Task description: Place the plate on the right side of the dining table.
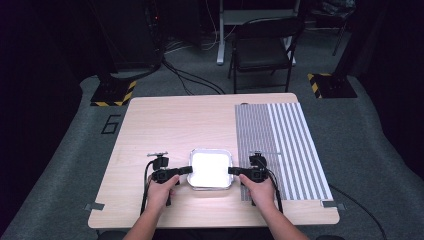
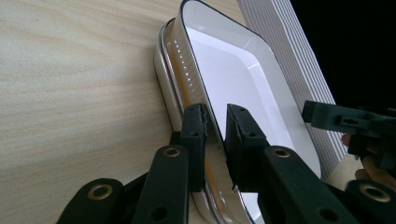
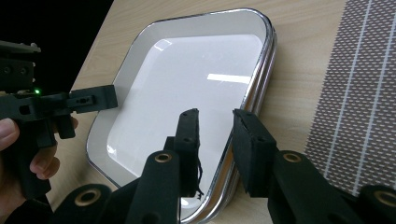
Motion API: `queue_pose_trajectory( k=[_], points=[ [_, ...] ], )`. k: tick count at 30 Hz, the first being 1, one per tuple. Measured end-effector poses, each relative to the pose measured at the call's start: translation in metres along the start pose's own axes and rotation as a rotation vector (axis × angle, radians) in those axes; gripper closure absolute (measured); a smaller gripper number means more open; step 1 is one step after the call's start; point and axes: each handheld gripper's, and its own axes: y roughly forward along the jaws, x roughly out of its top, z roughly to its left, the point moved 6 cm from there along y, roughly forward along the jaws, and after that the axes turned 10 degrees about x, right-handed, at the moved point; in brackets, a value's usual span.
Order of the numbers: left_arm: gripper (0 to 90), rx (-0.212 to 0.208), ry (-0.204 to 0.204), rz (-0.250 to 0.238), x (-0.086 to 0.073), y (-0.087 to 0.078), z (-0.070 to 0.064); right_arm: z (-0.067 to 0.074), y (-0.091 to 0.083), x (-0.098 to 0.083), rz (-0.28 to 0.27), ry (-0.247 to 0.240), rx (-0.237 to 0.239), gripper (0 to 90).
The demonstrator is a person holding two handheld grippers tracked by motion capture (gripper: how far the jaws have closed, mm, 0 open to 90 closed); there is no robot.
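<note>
Both grippers are clamped on the white square plate (image 1: pixel 211 169), one at each side edge. Seen from the high view, the left gripper (image 1: pixel 186 170) meets the plate's left rim and the right gripper (image 1: pixel 233 170) meets its right rim, each held by a hand (image 1: pixel 161 190) coming in from the bottom of the picture. In the left gripper view, its own two black jaws straddle the rim of the top plate (image 2: pixel 243 79), one pad outside and one inside, pinching it; the plate is tilted up off a second plate (image 2: pixel 164 70) stacked beneath it, whose edge shows just below. In the right gripper view, the jaws of the right gripper (image 3: pixel 215 126) likewise stand on either side of the silver-trimmed rim (image 3: pixel 254 88), closed on it, and the left gripper (image 3: pixel 93 100) shows at the far edge, its tip at the rim. The plates sit near the front middle of the wooden table (image 1: pixel 165 125), just beside a striped grey placemat (image 1: pixel 280 145) that covers the table's right part.
</note>
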Motion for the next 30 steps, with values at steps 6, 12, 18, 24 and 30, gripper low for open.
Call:
queue_pose_trajectory(
  k=[6,12,18,24,30],
  points=[
    [78.8,-0.009,-0.005,0.009,-0.001,0.0,-0.001,0.0,-0.001,0.0,-0.009,0.004,0.0,70.8],
    [79.5,-0.014,-0.008,0.012,-0.001,0.0,-0.003,0.002,-0.006,0.001,-0.029,0.005,0.003,70.9],
    [79.4,-0.022,-0.008,0.009,-0.001,-0.003,-0.006,0.005,-0.009,0.002,-0.035,0.002,0.007,70.9],
    [79.4,-0.031,-0.004,0.009,-0.001,-0.006,-0.01,0.009,-0.013,0.003,-0.044,-0.007,0.001,70.8],
    [79.3,-0.031,0.013,0.028,-0.005,-0.001,-0.013,0.009,-0.017,0.004,-0.042,-0.026,-0.027,70.5]
  ],
)
